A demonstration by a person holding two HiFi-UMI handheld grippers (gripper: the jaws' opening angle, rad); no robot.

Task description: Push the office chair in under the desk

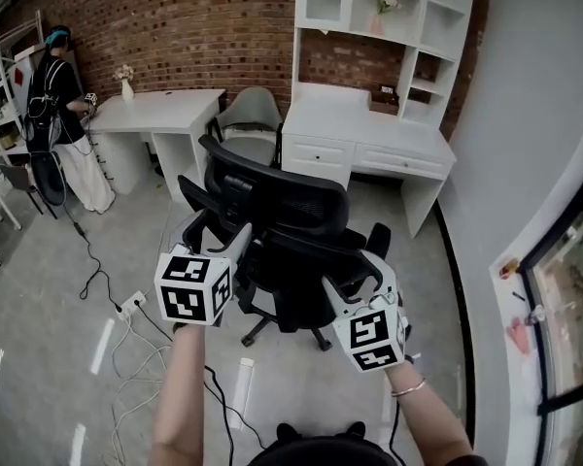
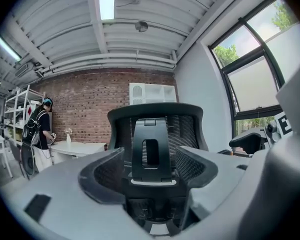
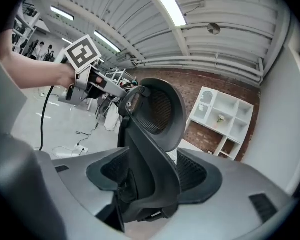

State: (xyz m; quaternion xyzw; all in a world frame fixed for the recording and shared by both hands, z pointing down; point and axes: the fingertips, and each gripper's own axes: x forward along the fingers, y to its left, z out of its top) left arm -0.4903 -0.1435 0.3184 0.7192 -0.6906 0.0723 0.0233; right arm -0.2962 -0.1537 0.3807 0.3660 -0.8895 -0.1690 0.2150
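Note:
The black mesh office chair [image 1: 282, 241] stands on the grey floor with its back to me, a short way in front of the white desk [image 1: 369, 124] with drawers. My left gripper [image 1: 231, 252] is at the left side of the chair's back and my right gripper [image 1: 348, 289] at the right side. In the left gripper view the jaws of the left gripper [image 2: 150, 173] stand wide, with the chair's back spine [image 2: 151, 149] in the gap. In the right gripper view the right gripper [image 3: 151, 176] is likewise open round the spine [image 3: 147, 169]. I see neither gripper's pads pressing on it.
A white shelf unit [image 1: 389, 8] tops the desk. A grey chair [image 1: 250, 115] sits between it and a second white desk [image 1: 165, 110] to the left. A person [image 1: 63, 115] stands at far left. A power strip [image 1: 131, 304] and cables lie on the floor at left.

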